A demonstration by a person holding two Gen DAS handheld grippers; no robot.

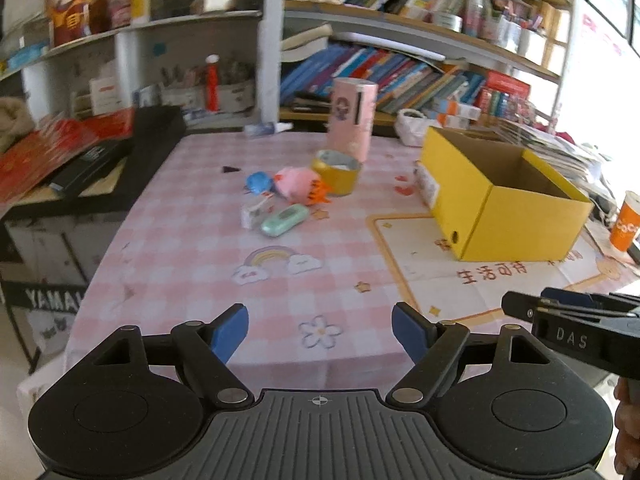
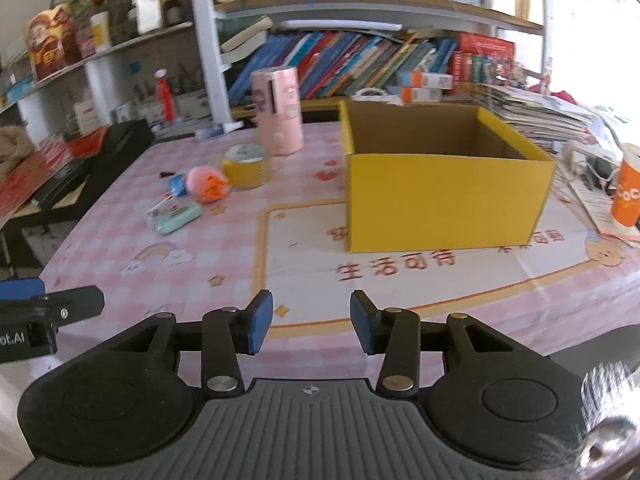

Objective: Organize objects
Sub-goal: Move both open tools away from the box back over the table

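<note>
Nothing looks sorted yet: the yellow box [image 2: 448, 196] shows empty, the small toys [image 1: 296, 186] cluster at its nine o'clock, and the left gripper [image 1: 320, 330] gapes wide, the right gripper [image 2: 311, 326] narrower, both empty.

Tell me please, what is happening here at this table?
A person holds two grippers above a pink checked tablecloth. The left gripper and the right gripper are both open and hold nothing. An open yellow box stands on the table, and nothing shows inside it. Beside it lie small things not yet sorted: a pink toy, a mint-green case, a yellow tin and a tall pink canister.
</note>
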